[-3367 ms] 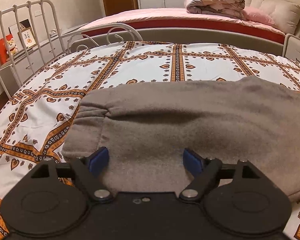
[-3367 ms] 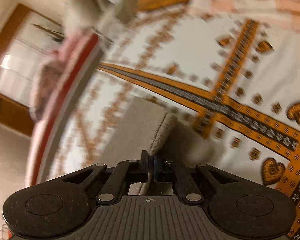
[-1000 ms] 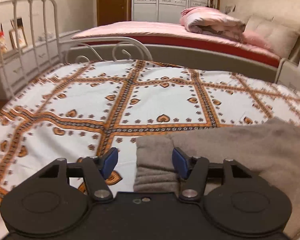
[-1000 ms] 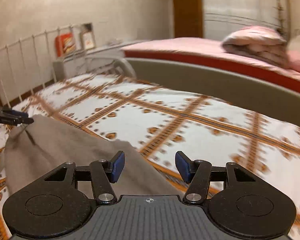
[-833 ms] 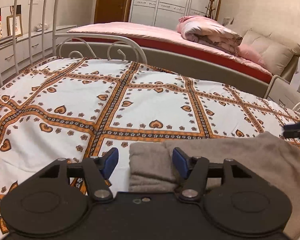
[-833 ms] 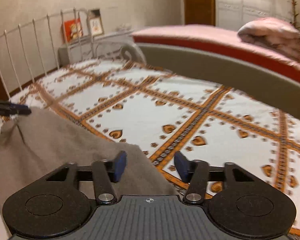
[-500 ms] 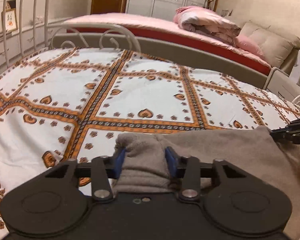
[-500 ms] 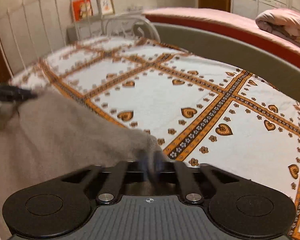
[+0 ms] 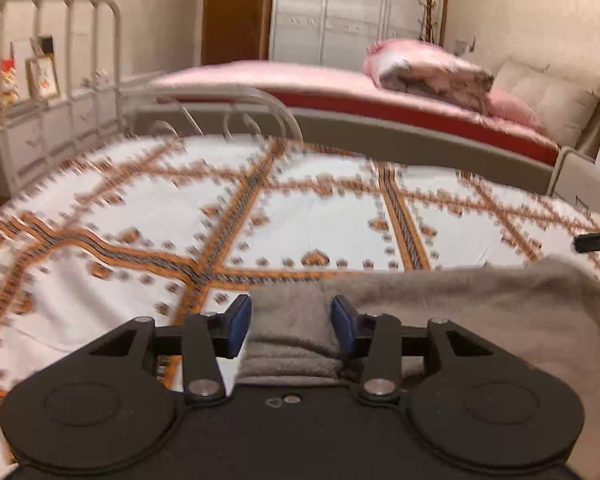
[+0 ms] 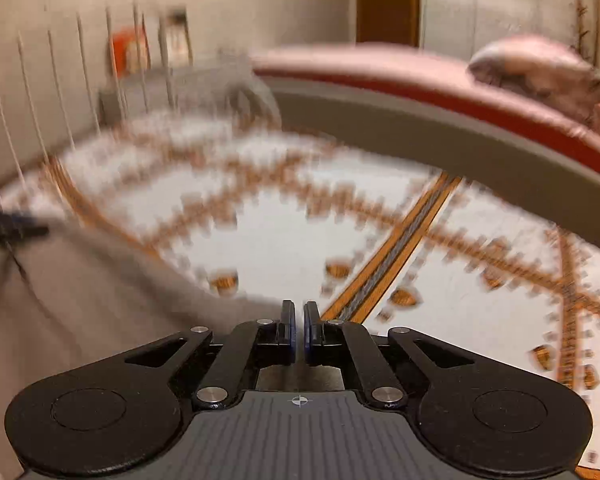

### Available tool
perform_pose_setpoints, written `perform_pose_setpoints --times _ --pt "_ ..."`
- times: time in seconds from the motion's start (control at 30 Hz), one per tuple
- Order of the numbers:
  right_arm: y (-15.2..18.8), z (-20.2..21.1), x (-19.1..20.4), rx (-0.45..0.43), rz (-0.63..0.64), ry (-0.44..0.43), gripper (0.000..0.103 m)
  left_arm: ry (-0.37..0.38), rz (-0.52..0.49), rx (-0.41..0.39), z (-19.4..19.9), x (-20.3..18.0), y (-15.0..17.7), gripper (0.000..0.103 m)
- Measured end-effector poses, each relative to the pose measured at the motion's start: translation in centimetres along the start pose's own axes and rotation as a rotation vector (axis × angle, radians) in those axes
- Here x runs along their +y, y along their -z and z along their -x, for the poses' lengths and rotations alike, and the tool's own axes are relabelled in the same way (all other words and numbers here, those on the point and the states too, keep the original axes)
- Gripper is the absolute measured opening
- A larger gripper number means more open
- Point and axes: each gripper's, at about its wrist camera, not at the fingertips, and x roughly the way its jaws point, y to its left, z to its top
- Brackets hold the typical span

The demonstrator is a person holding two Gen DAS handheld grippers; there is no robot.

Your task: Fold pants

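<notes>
Grey fleece pants [image 9: 460, 320] lie folded on the patterned bedspread [image 9: 300, 220]. In the left wrist view their thick left corner bulges between the blue pads of my left gripper [image 9: 291, 326]. Its jaws are opening slightly, but the pads still press on the cloth. The right gripper's tip [image 9: 596, 240] shows at the right edge, at the raised far corner. In the blurred right wrist view my right gripper [image 10: 299, 332] is shut, with the thin edge of the pants [image 10: 80, 320] pinched between its pads. The left gripper [image 10: 12, 228] appears at the left edge.
A white metal bed rail [image 9: 100, 40] runs along the left and the far end. Beyond it stands a second bed [image 9: 300, 80] with a rolled pink quilt [image 9: 428, 68]. A low cabinet [image 9: 28, 132] with pictures is on the left.
Both grippers stood open over the pants a second ago and have since closed on its edge. The left jaws eased a little wider afterwards. The right gripper moved sideways, blurring its view.
</notes>
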Motion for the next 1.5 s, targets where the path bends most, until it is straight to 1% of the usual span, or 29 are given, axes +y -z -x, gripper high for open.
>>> perform_pose_setpoints --times 0.03,0.13,0.23,0.3,0.33,0.4,0.47,0.5,0.53,0.6,0.63,0.67,0.7,0.73,0.77,0.83,0.87,0.9,0.93,0.97,1.03,1.1,1.17,1.23,1.3,1.33,1.37,1.4,1.5 --pt "0.0 1.8 -0.3 -0.025 0.002 0.009 0.002 -0.02 0.005 -0.02 1.2 -0.1 -0.1 0.032" --pt "1.1 7.6 -1.9 -0.069 -0.023 0.015 0.002 -0.017 0.046 -0.036 4.8 -0.7 0.2 0.032" --pt "4.2 13.0 -3.6 -0.075 -0.054 0.042 0.002 0.025 0.022 0.0 6.4 -2.9 1.3 0.035" --pt "6.5 14.9 -4.5 -0.026 -0.086 0.052 0.002 0.031 -0.052 0.044 6.1 -4.8 2.4 0.036" --pt "8.1 15.4 -5.0 0.019 -0.122 0.035 0.002 0.026 -0.085 0.083 5.5 -5.5 3.1 0.036" --pt "10.9 15.5 -5.1 0.122 -0.15 0.001 0.002 -0.003 -0.157 0.195 3.8 -6.4 4.9 0.037" --pt "14.1 14.9 -5.0 0.261 -0.139 0.046 0.002 -0.036 -0.274 0.174 3.9 -7.2 6.1 0.038" --pt "15.3 14.8 -5.4 0.298 -0.162 0.056 0.002 -0.048 -0.267 0.186 4.0 -7.3 6.0 0.037" --pt "16.2 15.8 -6.1 0.252 -0.204 0.049 0.002 -0.056 -0.242 0.195 4.3 -7.3 5.7 0.037" --pt "16.5 18.3 -8.0 0.205 -0.322 0.137 0.002 -0.065 -0.187 0.194 5.2 -7.5 4.9 0.036" --pt "16.6 19.8 -8.8 0.159 -0.352 0.154 0.002 -0.047 -0.153 0.169 5.9 -7.6 4.6 0.037" --pt "16.6 21.8 -10.1 0.092 -0.391 0.17 0.002 -0.03 -0.135 0.145 6.5 -7.8 4.5 0.047" --pt "16.8 23.3 -11.1 0.051 -0.426 0.201 0.002 -0.027 -0.131 0.125 7.0 -8.2 4.4 0.065" --pt "17.1 24.9 -12.5 0.018 -0.471 0.241 0.002 -0.033 -0.139 0.109 7.1 -8.6 4.4 0.072" --pt "17.9 26.6 -14.3 -0.017 -0.537 0.287 0.002 -0.038 -0.156 0.092 7.2 -9.1 4.4 0.076" --pt "19.7 29.4 -17.3 -0.068 -0.672 0.369 0.003 -0.039 -0.17 0.093 6.9 -9.9 4.5 0.076" --pt "21.2 31.2 -18.9 -0.105 -0.773 0.417 0.003 -0.043 -0.163 0.098 6.6 -10.0 4.6 0.077" --pt "22.0 32.5 -20.2 -0.135 -0.856 0.438 0.003 -0.048 -0.157 0.104 6.3 -10.0 4.8 0.08" --pt "23.3 34.1 -21.3 -0.161 -0.938 0.444 0.003 -0.055 -0.155 0.119 5.8 -10.0 5.2 0.083" --pt "24.5 35.3 -22.2 -0.181 -1.007 0.446 0.003 -0.064 -0.156 0.156 5.0 -10.0 5.6 0.085" --pt "26.3 37.4 -23.1 -0.215 -1.099 0.45 0.003 -0.066 -0.181 0.213 3.8 -9.9 6.3 0.086" --pt "27.7 38.8 -23.7 -0.234 -1.173 0.43 0.003 -0.053 -0.201 0.204 3.4 -10.0 6.2 0.096" --pt "28.5 39.5 -24.1 -0.22 -1.205 0.438 0.003 -0.04 -0.173 0.208 3.2 -9.7 6.2 0.097" --pt "29.1 39.6 -24.6 -0.229 -1.229 0.428 0.003 -0.047 -0.179 0.209 2.9 -9.9 6.2 0.097" --pt "29.5 39.8 -24.7 -0.218 -1.259 0.434 0.008 -0.055 -0.173 0.208 2.9 -10.0 6.3 0.097" --pt "29.7 39.7 -24.8 -0.214 -1.276 0.433 0.026 -0.057 -0.171 0.209 2.9 -10.1 6.3 0.097" --pt "29.8 39.8 -24.8 -0.213 -1.296 0.433 0.06 -0.06 -0.17 0.21 2.8 -10.1 6.3 0.097" --pt "30.0 39.5 -25.2 -0.218 -1.304 0.439 0.072 -0.061 -0.17 0.209 2.9 -10.1 6.3 0.097" --pt "30.0 39.6 -24.9 -0.245 -1.278 0.439 0.07 -0.059 -0.17 0.207 3.1 -10.2 6.4 0.097"
